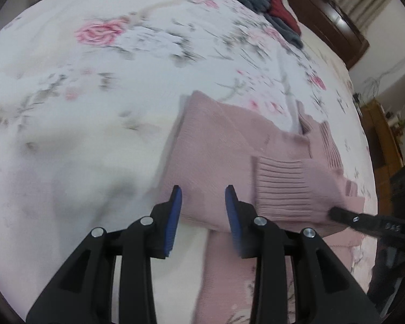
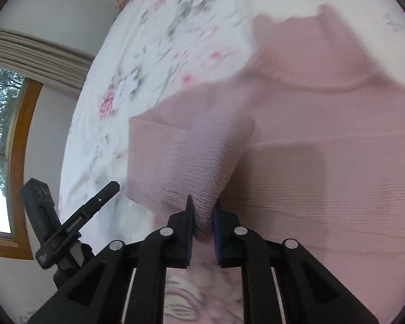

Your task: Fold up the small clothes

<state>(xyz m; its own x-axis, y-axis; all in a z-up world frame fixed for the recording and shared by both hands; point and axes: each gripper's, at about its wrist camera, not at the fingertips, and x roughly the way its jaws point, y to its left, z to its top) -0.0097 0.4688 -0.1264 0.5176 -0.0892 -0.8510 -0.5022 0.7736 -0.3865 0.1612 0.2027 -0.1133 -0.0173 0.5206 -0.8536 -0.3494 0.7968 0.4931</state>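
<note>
While pinched fold of pink ribbed knit sweater [image 2: 297, 140] is held by right gripper [image 2: 203, 216], jaws nearly closed on it, fold to be carried level across sweater; left gripper [image 1: 203, 197], jaws wide apart, empty, above sweater's near edge.

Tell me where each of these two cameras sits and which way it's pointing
Left wrist: on the left gripper, facing across the floral bedspread at the pink sweater; its open fingers show, and the right gripper.
Right wrist: on the right gripper, close over the sweater, pinching a fold; the left gripper shows.
Shared: sweater, bedspread, each other's gripper.
</note>
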